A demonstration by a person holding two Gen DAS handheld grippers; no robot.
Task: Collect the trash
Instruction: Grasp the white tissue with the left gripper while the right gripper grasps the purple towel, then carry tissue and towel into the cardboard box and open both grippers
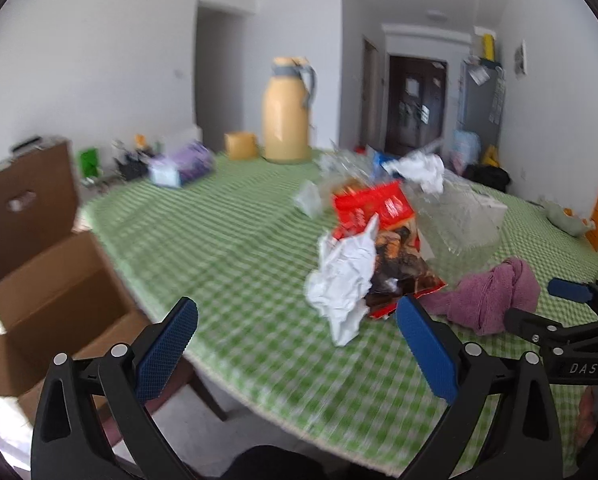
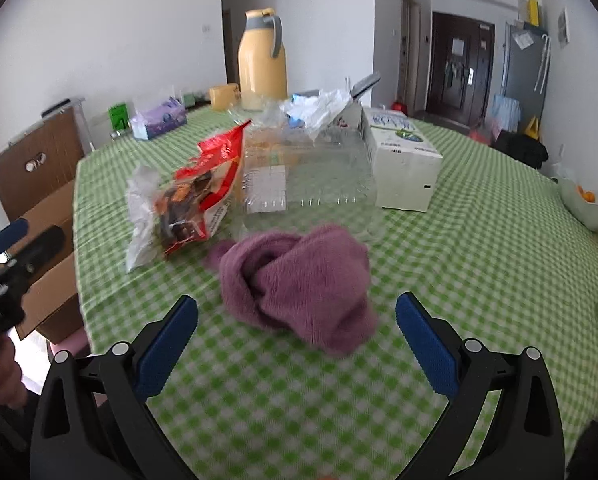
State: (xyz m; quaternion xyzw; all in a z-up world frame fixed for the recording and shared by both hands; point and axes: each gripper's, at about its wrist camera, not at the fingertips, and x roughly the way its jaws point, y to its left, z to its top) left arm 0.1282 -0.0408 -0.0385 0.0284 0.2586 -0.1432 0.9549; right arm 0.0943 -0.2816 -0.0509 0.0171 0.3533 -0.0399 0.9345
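Trash lies on the green checked table [image 1: 227, 220]: a crumpled white paper [image 1: 343, 284], a red snack wrapper [image 1: 383, 224], a clear plastic container [image 1: 459, 220] and another white wad [image 1: 423, 170]. My left gripper [image 1: 295, 328] is open and empty, just short of the crumpled paper. In the right wrist view the wrapper [image 2: 207, 184] and container [image 2: 311, 176] lie behind a purple cloth [image 2: 299, 280]. My right gripper [image 2: 297, 332] is open and empty, just before the cloth. An open cardboard box [image 1: 51, 280] stands left of the table.
A yellow thermos jug [image 1: 287, 112], a yellow cup [image 1: 241, 145] and a purple tissue pack [image 1: 183, 164] stand at the far side. A white carton [image 2: 403, 156] sits right of the container. A bowl of oranges [image 2: 587, 204] is at the right edge.
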